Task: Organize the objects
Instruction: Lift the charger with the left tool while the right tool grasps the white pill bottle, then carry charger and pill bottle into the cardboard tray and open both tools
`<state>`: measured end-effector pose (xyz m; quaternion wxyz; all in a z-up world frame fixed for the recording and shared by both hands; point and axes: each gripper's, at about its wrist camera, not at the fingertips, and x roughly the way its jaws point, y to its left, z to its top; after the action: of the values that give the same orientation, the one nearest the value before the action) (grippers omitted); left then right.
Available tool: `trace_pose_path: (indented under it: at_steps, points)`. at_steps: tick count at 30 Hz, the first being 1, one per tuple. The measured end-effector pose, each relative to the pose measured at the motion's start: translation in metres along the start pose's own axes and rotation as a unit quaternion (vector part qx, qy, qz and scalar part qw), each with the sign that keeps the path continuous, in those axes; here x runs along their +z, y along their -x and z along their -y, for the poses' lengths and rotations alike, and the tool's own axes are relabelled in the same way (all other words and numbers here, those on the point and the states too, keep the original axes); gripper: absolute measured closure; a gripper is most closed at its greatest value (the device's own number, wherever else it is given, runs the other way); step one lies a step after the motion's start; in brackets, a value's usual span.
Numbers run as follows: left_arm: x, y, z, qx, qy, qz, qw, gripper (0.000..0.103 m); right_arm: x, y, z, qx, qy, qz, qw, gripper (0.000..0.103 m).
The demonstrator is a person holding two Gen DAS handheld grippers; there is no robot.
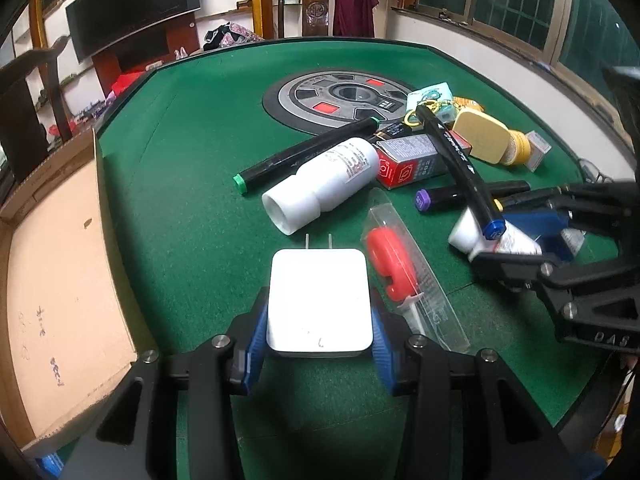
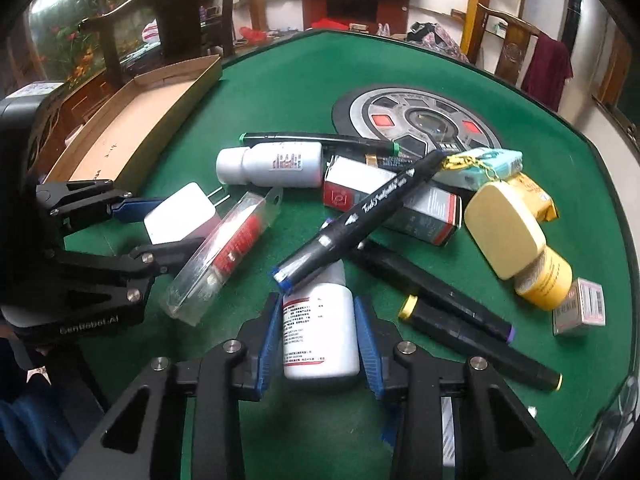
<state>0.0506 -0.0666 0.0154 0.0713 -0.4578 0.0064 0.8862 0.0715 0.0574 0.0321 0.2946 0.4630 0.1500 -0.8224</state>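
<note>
The left gripper [image 1: 319,354] was clamped on the white charger [image 1: 319,304], its prongs pointing away over the green worktop [image 1: 192,168]. The right gripper [image 2: 318,344] had its blue pads pressed against a small white bottle [image 2: 320,332] lying under a black marker [image 2: 360,216]. Beyond lay a larger white bottle [image 1: 324,184] and, at the left edge, the cardboard tray [image 1: 60,264].
</note>
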Motion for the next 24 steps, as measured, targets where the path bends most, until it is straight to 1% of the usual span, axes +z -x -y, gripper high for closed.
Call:
trace_pose_path:
  at_steps: [2, 3, 5, 9, 13, 16, 20, 24]
  points:
    - [-0.003, 0.003, -0.005, -0.029, 0.014, 0.003, 0.9995, 0.059, -0.004, 0.004, -0.002, 0.005, -0.005, 0.000, 1.000, 0.063]
    - [-0.004, 0.004, -0.005, -0.037, 0.017, 0.003, 0.9992, 0.059, -0.008, 0.007, -0.003, 0.008, -0.008, 0.001, 1.000, 0.063]
    - [-0.007, 0.007, -0.006, -0.038, 0.019, 0.006, 0.9991, 0.059, -0.013, 0.011, -0.006, 0.010, -0.014, 0.002, 1.000, 0.063]
    - [-0.011, 0.012, -0.011, -0.045, 0.032, 0.014, 0.9984, 0.059, -0.016, 0.020, -0.011, 0.030, -0.027, 0.010, 0.999, 0.063]
    - [-0.013, 0.027, -0.017, -0.032, 0.036, 0.039, 0.9981, 0.059, -0.011, 0.033, -0.021, 0.042, -0.025, 0.029, 0.998, 0.063]
    - [-0.013, 0.040, -0.025, -0.019, 0.044, 0.061, 0.9970, 0.059, 0.000, 0.039, -0.028, 0.052, -0.031, 0.045, 0.997, 0.063]
    - [-0.012, 0.058, -0.042, 0.000, 0.060, 0.088, 0.9943, 0.059, 0.018, 0.039, -0.036, 0.067, -0.049, 0.060, 0.995, 0.063]
    - [-0.013, 0.075, -0.067, 0.026, 0.081, 0.110, 0.9903, 0.059, 0.039, 0.033, -0.049, 0.084, -0.059, 0.064, 0.993, 0.063]
